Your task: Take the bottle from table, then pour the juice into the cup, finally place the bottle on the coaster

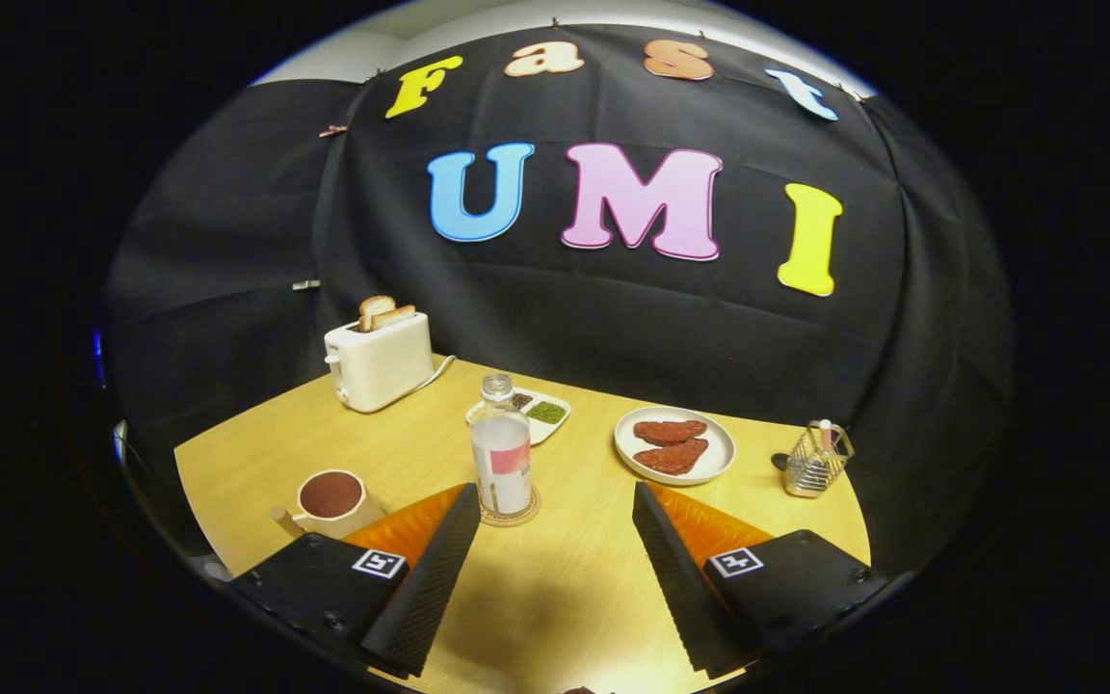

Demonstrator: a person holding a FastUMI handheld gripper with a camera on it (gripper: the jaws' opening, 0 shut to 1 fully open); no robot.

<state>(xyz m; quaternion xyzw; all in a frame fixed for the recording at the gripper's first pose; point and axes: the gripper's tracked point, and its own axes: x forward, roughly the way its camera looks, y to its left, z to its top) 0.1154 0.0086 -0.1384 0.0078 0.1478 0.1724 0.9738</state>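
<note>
**Bottle on coaster, gripper released**

The gripper was seen spread wide, nothing held between its fingers. Just ahead, nearer the left finger, the bottle was stood upright on the coaster, apart from both fingers. The cup, filled with dark juice, was set left of the bottle on the wooden table. Beyond were placed a toaster and a plate.
</note>
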